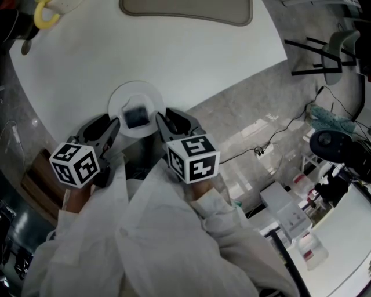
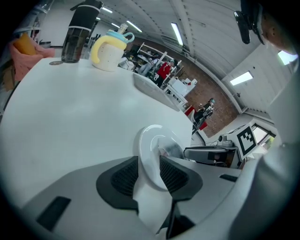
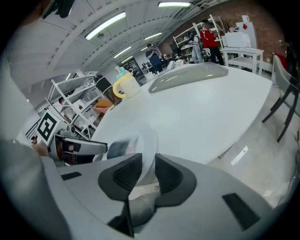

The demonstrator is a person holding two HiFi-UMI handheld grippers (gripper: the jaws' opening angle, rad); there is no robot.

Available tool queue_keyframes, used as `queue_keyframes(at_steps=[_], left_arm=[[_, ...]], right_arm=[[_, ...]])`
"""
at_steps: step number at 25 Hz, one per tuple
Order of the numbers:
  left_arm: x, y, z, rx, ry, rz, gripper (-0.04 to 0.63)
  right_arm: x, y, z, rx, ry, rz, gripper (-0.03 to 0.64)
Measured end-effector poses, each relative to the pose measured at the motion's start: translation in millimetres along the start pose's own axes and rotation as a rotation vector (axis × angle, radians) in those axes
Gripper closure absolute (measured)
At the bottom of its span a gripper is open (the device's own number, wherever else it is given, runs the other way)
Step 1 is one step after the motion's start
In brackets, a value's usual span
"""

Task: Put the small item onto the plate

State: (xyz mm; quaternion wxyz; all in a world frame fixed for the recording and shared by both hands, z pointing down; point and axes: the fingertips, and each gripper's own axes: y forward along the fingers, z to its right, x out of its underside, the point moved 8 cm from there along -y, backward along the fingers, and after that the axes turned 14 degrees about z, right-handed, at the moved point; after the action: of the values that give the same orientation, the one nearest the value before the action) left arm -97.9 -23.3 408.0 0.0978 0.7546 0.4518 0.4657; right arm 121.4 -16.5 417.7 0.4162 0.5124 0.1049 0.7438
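Plate (image 1: 152,94): white, at the near edge of the table (image 1: 191,55), between the two grippers.
Item (image 1: 137,116): small and dark, lying on the middle of the plate; blurred in both gripper views.
Left gripper (image 1: 111,126): jaws closed on the plate's left rim, a ribbed pad against each face of it.
Right gripper (image 1: 167,120): jaws around the plate's right rim; the pads seem to press on it, though the rim is blurred there.
Cup (image 2: 108,50): pale with a yellow handle, at the far left edge of the table.
Bottle (image 2: 77,33): dark, upright, just beside the cup.
Mat (image 1: 185,11): grey, at the far edge, well apart from the plate.
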Motion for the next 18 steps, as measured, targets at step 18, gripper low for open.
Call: queue_keyframes(at_steps=[18], left_arm=[[0.5, 3.4, -5.5, -0.011, 0.024, 0.004, 0.514]], right_arm=[[2.5, 1.3, -2.1, 0.024, -0.046, 0.026, 0.525]])
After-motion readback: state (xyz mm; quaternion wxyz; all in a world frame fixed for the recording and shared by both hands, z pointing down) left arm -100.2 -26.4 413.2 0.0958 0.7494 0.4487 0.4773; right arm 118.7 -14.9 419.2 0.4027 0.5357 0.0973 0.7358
